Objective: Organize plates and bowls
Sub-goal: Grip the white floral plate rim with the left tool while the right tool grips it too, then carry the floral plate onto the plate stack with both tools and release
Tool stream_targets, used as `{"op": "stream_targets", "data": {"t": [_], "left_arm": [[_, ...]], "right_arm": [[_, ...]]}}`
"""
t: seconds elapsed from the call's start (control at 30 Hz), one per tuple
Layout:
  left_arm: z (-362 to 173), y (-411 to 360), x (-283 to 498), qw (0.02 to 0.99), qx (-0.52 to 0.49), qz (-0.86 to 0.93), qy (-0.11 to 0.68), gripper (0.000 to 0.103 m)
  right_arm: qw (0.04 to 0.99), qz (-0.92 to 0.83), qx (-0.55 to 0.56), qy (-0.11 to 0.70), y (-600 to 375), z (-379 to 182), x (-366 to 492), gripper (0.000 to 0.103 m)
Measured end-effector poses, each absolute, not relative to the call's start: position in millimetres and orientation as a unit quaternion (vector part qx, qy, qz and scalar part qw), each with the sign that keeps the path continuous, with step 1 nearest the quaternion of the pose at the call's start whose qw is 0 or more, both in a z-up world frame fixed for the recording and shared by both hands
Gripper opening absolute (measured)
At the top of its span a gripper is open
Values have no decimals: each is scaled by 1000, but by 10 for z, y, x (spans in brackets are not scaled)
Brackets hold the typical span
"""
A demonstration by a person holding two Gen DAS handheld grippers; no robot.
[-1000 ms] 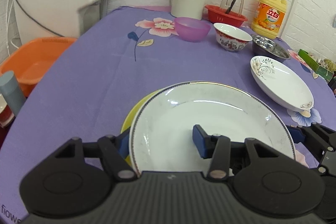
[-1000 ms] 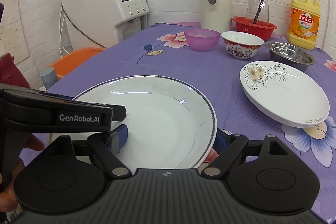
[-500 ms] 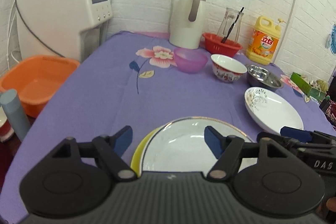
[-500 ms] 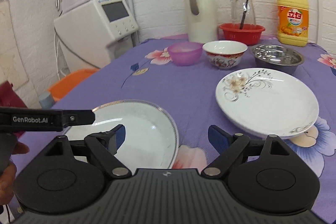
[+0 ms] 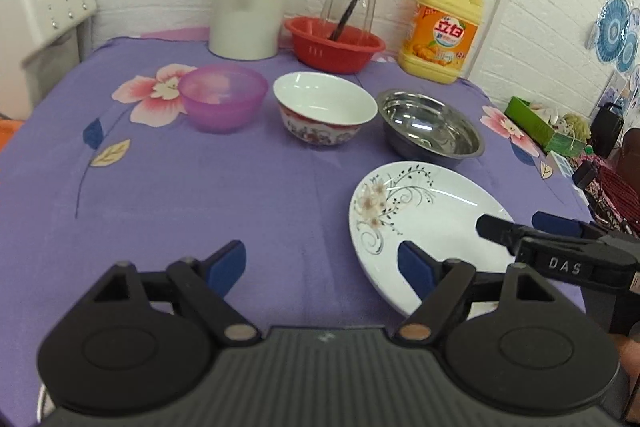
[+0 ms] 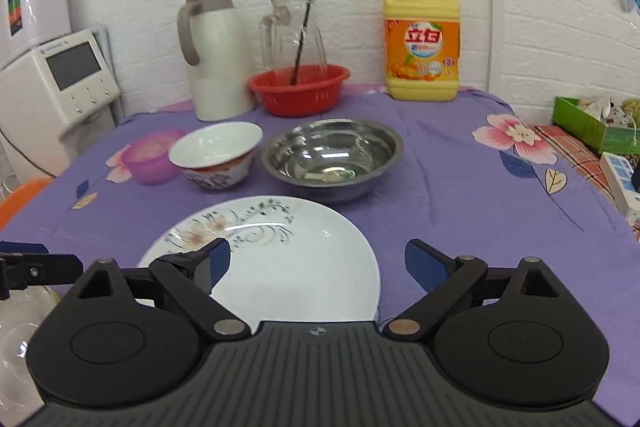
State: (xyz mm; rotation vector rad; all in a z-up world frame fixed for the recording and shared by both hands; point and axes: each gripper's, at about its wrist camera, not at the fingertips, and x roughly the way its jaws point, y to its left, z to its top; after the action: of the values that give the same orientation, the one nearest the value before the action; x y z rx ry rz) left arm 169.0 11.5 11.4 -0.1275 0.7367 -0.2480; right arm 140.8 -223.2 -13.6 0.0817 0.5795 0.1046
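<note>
Surface: purple flowered cloth [image 6: 440, 155], white brick wall behind.
Left tongs [image 5: 320, 267]: opening, empty.
Right tongs [image 6: 318, 263]: wide, empty.
Left: white floral plate [image 6: 288, 259], three bowls unstacked.

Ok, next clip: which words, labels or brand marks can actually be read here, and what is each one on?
"DAS": on the right gripper, seen from the left wrist view.
"立白": on the orange label of the yellow detergent bottle; its smaller print is too small to read.
Small print above the screen of the white appliance: blurred, unreadable.

Purple floral tablecloth [image 5: 240, 187]; white plate [image 6: 280, 267], floral scrollwork; translucent purple bowl [image 5: 223, 97]; steel bowl [image 6: 332, 155].
</note>
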Motion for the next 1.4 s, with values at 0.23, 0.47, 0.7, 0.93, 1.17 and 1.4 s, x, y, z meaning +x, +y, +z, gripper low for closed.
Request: {"op": "stream_targets", "data": {"t": [0.23,0.47,0.7,0.93,1.17,1.4], "left_arm": [[4,-330,1996,919,-14,-130,372,80],[-68,-513,2161,914,6,-143,380,80],[-127,-600,2272,909,19,-146,390,80],[-188,-656,2339,906,28,-139,398,80],[-220,-729,2326,905,38,-143,398,80],[-234,-748,2292,907,40,-147,394,80]], "right_arm": [[946,66,55,313,-2289,-385,1483,103],[948,64,37,310,-2249,-436,1490,103],[948,60,44,309,-2285,-447,1491,103],[946,63,24,317,-2233,-448,1491,103],[945,63,21,319,-2220,-445,1478,103],[945,64,24,320,-2188,-442,1484,103]]}}
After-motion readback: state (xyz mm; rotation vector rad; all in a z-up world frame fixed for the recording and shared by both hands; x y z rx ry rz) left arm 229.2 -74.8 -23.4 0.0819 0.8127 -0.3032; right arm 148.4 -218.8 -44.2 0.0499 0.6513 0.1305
